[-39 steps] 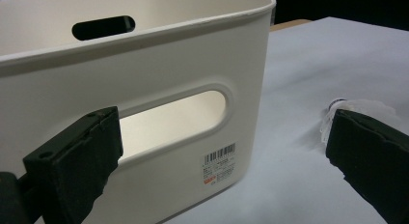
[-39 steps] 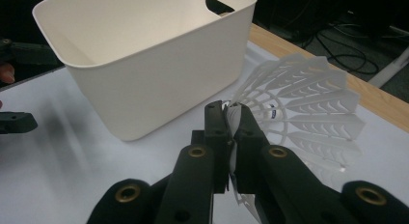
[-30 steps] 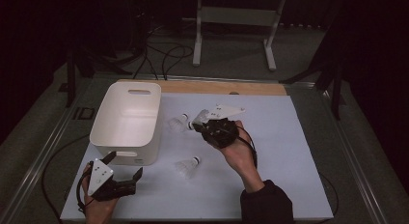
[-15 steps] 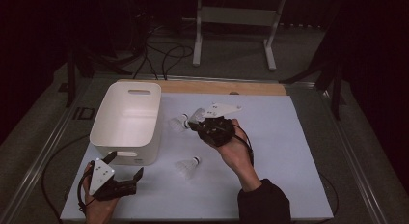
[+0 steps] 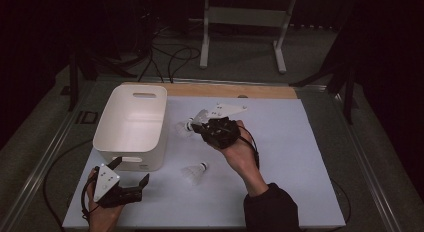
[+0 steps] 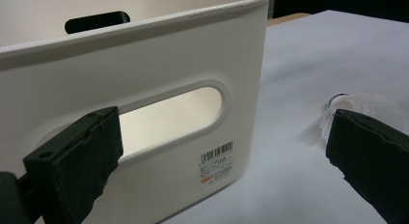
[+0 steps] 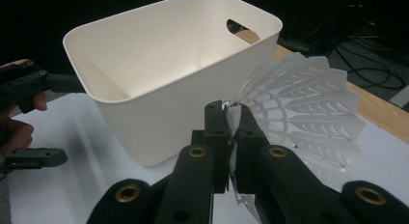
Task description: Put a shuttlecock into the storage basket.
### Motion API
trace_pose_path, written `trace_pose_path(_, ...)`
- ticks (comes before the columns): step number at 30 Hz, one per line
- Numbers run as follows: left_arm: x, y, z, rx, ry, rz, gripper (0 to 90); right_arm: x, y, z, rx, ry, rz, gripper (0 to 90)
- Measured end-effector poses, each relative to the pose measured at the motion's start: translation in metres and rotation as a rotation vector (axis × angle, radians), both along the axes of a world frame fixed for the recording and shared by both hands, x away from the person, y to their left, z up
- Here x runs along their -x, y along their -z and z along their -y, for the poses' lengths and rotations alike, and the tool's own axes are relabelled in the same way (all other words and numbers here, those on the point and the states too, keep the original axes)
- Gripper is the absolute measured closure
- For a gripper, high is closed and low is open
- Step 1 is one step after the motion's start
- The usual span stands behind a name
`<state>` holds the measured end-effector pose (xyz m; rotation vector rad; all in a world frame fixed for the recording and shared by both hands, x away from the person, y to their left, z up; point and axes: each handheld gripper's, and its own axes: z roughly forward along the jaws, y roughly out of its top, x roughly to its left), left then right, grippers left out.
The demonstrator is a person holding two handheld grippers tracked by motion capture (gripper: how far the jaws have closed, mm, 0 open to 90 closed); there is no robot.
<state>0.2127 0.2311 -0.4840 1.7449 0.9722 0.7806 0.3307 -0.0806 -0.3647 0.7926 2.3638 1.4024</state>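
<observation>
From above, the right gripper [image 5: 196, 123] hung just beside the white bin [image 5: 131, 126], clenched on a shuttlecock [image 5: 186, 127], while the left gripper [image 5: 131, 178] rested with jaws spread wide near the bin's front wall. Along the left gripper's jaws, a second shuttlecock [image 6: 359, 105] lay on the white table [image 6: 308, 55], untouched. Along the right gripper's jaws, the pads pinched the feather skirt of the held shuttlecock near the bin.
</observation>
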Motion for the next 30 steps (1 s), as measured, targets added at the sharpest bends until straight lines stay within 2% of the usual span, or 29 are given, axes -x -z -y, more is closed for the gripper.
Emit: trace_pose_path(30, 0.0, 0.0, 0.001, -0.005, 0.004, -0.002, 0.1, -0.012, -0.009, -0.022, -0.03, -0.027, -0.008, 87.6)
